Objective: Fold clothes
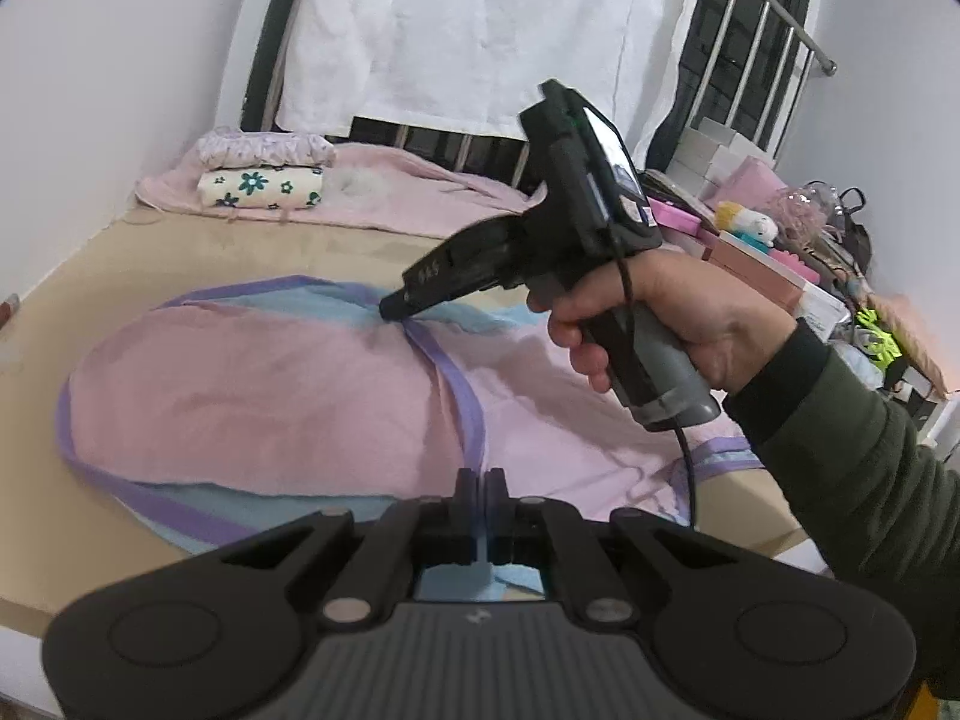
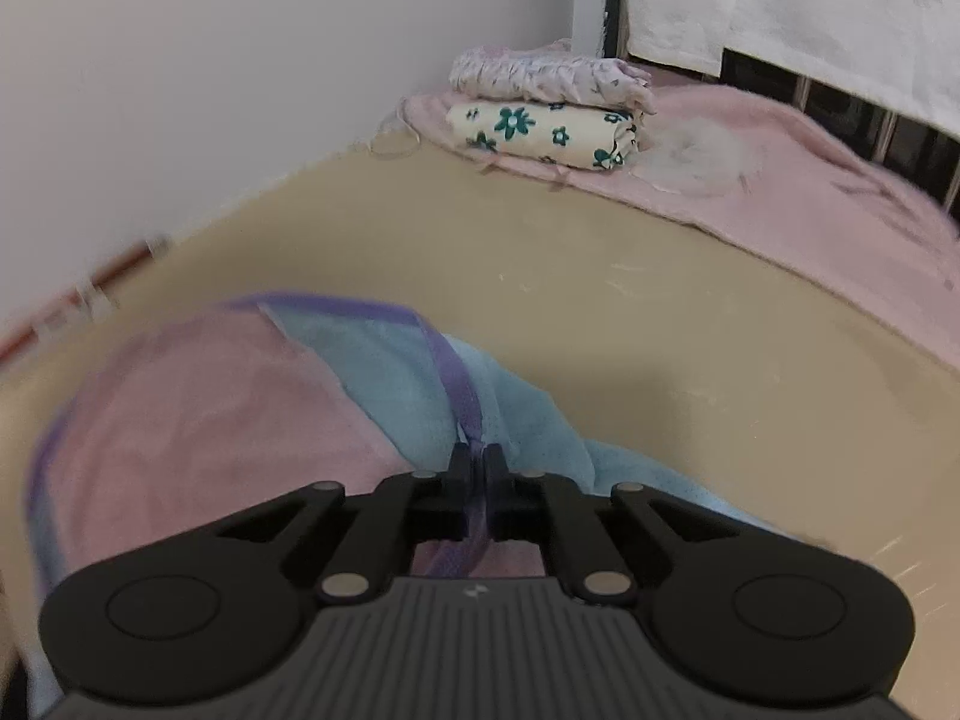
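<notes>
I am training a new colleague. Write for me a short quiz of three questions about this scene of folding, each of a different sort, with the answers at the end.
1. True or false: the right gripper is shut on the purple trim of the pink and blue cloth.
2. Multiple choice: what lies directly under the frilly lilac bundle at the far end of the bed?
A) a plush toy
B) a folded cloth with teal flowers
C) a white box
3. Fill in: the left gripper pinches the cloth at its ____ edge, as the left wrist view shows it.

Key
1. True
2. B: the flowered cloth
3. near
</notes>
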{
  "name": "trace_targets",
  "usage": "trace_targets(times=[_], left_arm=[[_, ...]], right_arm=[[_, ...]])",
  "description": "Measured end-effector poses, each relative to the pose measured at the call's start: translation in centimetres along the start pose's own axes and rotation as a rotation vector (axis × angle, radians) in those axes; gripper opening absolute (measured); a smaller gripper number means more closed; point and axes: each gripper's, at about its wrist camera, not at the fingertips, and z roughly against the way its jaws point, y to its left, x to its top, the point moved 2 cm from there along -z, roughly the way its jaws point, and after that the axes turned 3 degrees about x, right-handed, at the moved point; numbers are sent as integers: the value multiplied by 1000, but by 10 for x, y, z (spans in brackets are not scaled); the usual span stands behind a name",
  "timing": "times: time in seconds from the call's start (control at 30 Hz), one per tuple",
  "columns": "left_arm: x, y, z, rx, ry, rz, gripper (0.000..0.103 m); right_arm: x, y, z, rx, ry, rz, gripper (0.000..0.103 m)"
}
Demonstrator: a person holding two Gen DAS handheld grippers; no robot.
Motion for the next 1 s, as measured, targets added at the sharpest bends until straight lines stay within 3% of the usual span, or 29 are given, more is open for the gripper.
trace_targets(times=[0.1,0.17,0.27,0.37,0.5,0.63,0.7,0.87,0.93,1.0], left_arm=[[2,-5,3,-16,-12,-14,1],[4,-11,3,-24,-24,-36,1],[3,-15,-4,-4,-9,-59,1],[0,-15,-5,-1,8,-53,1],[-3,-20,0,-27,3,-62,1],[-4,-27,-2,-18,-1,-93,1],[-4,-28,-2,-15,-3,-94,1],[-1,-26,2,-39,-14,-72,1],[0,-25,1,-21,-16,-80,1],[-1,-23,-1,2,-15,-87,1]], right_arm=[[-1,-17,12,59,-44,-119,3],[-3,-33,20,144,-74,-235,3],[-6,-48,18,193,-52,-324,5],[-10,-33,12,107,7,-225,10],[-21,4,29,30,8,-17,40],[-31,30,29,-70,40,136,36],[-31,30,33,-93,40,140,23],[-23,22,52,-113,-22,95,12],[-23,23,57,-101,-25,100,14],[-29,30,63,-52,6,131,32]])
